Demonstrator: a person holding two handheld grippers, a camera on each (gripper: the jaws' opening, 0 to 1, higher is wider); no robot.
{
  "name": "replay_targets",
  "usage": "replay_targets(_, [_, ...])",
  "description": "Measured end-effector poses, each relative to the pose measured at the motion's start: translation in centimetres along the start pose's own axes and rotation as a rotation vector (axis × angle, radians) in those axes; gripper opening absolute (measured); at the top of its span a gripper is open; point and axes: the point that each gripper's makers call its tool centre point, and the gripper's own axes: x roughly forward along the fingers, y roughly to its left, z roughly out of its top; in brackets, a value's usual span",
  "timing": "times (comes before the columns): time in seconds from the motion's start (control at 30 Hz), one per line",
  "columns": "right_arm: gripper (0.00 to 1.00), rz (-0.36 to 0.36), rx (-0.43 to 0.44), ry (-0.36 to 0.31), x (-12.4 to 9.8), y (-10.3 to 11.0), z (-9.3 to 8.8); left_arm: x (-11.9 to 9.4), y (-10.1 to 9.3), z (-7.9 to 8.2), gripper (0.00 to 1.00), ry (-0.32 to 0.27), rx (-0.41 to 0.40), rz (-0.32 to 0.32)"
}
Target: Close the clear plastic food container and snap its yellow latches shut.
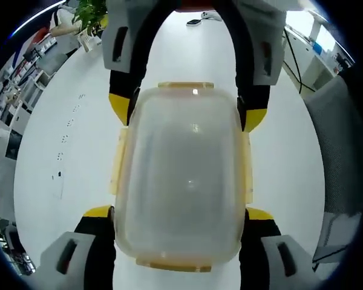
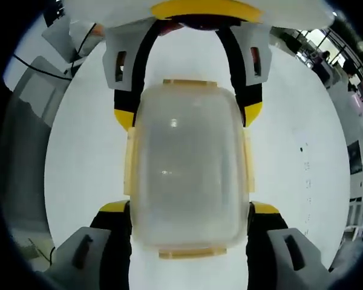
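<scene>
— white counter (image 1: 60,157) underneath, office clutter far off. sitting mid-counter, clear container (image 1: 180,181) with lid on, yellow latches (image 1: 117,158) along the edges.
— left claw (image 1: 180,220) spread wide, straddling one end of the container, tips beside its walls. right claw (image 2: 190,214) equally wide at the opposite end. gripping or merely beside: cannot tell.

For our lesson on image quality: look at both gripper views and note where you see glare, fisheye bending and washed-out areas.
Left gripper view: small bright glints sit on the clear container lid, the white table curves with the fisheye, and the windows at upper right are blown out. Right gripper view: soft glints on the lid, the table is bright and nearly featureless, and its edges bend strongly.
</scene>
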Motion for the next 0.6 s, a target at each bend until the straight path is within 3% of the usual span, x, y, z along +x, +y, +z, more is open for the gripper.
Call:
replay_targets(0.37, [0.77, -0.019, -0.037, -0.028, -0.1, 0.4, 0.1, -0.2, -0.2, 0.2, 0.82, -0.064, -0.005, 0.015])
replay_targets(0.5, [0.78, -0.033, -0.007, -0.086, -0.1, 0.4, 0.4, -0.8, -0.4, 0.6, 0.80, -0.119, 0.027, 0.044])
replay_targets(0.6, [0.81, -0.051, 0.010, -0.149, -0.2, 0.6, 0.6, -1.2, -0.5, 0.8, 0.80, -0.167, 0.002, 0.084])
